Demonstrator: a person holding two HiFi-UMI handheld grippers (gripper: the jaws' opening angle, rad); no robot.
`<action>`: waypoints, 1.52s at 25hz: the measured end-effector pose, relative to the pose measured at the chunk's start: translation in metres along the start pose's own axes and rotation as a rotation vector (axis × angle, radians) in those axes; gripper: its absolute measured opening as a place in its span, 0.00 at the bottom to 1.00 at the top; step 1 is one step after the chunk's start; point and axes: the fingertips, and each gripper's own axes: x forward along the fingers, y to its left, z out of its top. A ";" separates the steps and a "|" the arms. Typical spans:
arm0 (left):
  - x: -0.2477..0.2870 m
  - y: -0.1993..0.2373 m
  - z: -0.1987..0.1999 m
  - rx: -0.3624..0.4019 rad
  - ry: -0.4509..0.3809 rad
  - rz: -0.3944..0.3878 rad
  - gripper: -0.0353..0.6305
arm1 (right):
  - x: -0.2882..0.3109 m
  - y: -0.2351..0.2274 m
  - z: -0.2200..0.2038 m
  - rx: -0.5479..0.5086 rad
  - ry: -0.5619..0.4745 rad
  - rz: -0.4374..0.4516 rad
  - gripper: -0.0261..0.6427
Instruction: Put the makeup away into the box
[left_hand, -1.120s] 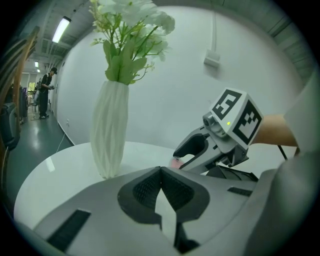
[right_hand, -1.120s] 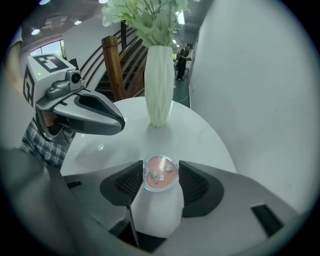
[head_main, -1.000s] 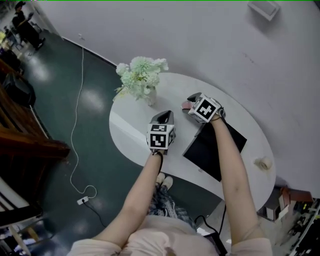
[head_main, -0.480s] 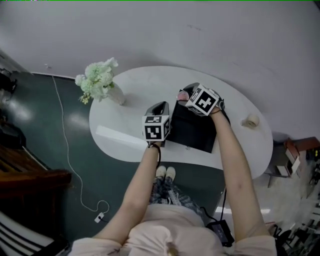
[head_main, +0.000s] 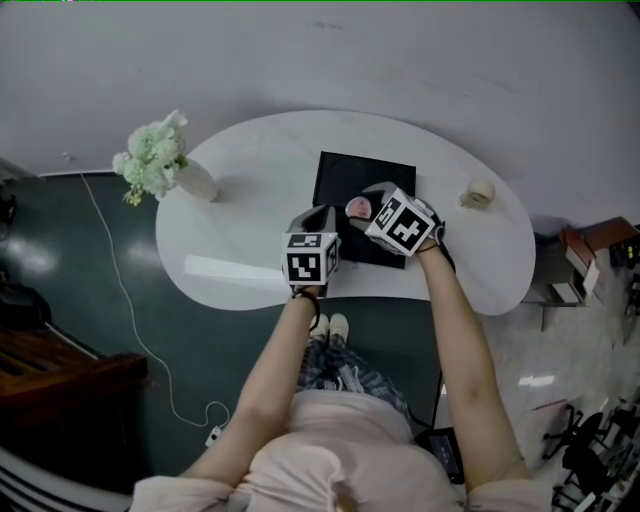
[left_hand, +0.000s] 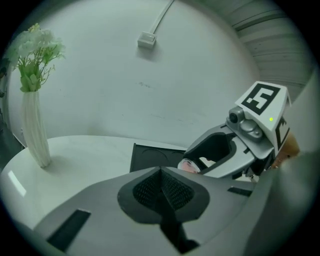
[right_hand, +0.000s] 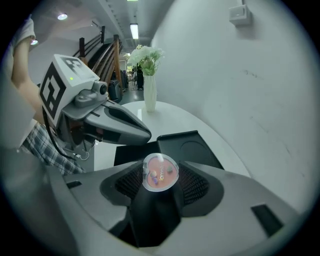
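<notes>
A round pink makeup compact (right_hand: 160, 172) with a clear lid sits between the pads of my right gripper (right_hand: 159, 176), which is shut on it. In the head view the compact (head_main: 357, 208) hangs over the near part of the flat black box (head_main: 360, 175), held by the right gripper (head_main: 362, 205). My left gripper (head_main: 321, 216) hovers just left of the box's near corner, shut with nothing in it. In the left gripper view its pads (left_hand: 175, 190) meet, and the right gripper (left_hand: 235, 150) with the compact (left_hand: 189, 165) shows above the box (left_hand: 150, 156).
The box lies on a white oval table (head_main: 250, 200). A white vase of pale flowers (head_main: 160, 160) stands at the table's left end, and a tape roll (head_main: 480, 192) lies at its right end. A white wall rises close behind the table. Dark floor lies below the near edge.
Both grippers have moved away from the vase and over to the black box, the right one carrying the compact. The box, formerly under the right forearm, now lies ahead of the jaws.
</notes>
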 end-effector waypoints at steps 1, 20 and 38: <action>-0.002 -0.002 -0.004 -0.001 0.003 -0.001 0.09 | 0.000 0.008 -0.008 -0.002 0.019 0.009 0.40; -0.009 -0.009 -0.050 -0.028 0.058 0.003 0.09 | 0.043 0.047 -0.072 0.088 0.154 0.060 0.41; -0.009 -0.005 -0.047 -0.029 0.056 0.008 0.09 | 0.036 0.046 -0.066 0.214 0.099 0.055 0.61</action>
